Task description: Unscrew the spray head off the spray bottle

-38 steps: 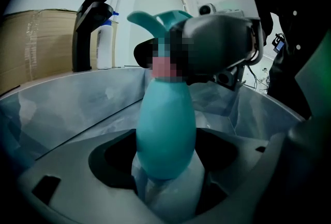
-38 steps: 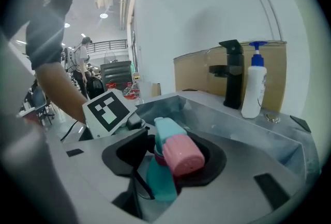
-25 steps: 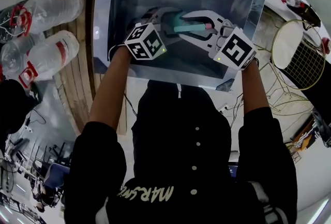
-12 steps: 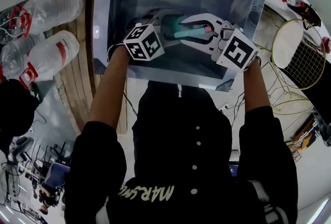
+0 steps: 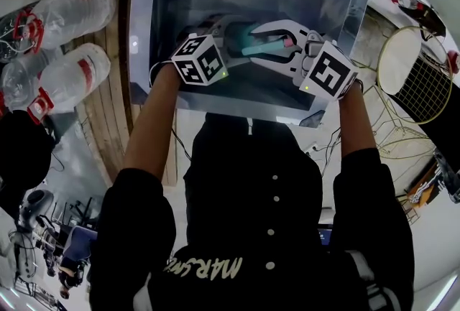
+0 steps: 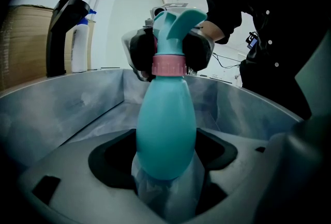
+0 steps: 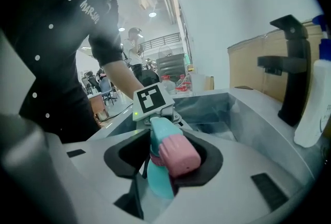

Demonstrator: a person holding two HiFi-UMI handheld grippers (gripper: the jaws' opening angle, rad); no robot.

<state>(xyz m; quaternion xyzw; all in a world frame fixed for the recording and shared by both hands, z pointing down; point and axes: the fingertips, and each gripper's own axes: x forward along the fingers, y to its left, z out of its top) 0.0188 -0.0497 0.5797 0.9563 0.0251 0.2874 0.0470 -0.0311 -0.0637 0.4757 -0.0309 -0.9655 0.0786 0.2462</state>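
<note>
Left gripper (image 6: 165, 166): jaws clamped on the lower body of the teal spray bottle (image 6: 166, 124). Pink collar (image 6: 168, 65) sits under the teal spray head (image 6: 178, 24). Right gripper (image 6: 168, 47): dark pads touch both sides of the spray head, and its jaws have just been opening slightly. Steel sink (image 6: 62, 109) all around, black faucet (image 6: 62, 26) rear left.

A stainless-steel sink (image 5: 144, 22) takes up the far middle of the scene, its basin walls dull grey. On its far rim stands a black faucet (image 6: 64, 26), with a white bottle (image 6: 80, 44) with a blue cap just beside it. Left of the sink, large clear plastic bottles (image 5: 72, 11) lie on their sides on and beside wooden boards (image 5: 115, 123).
</note>
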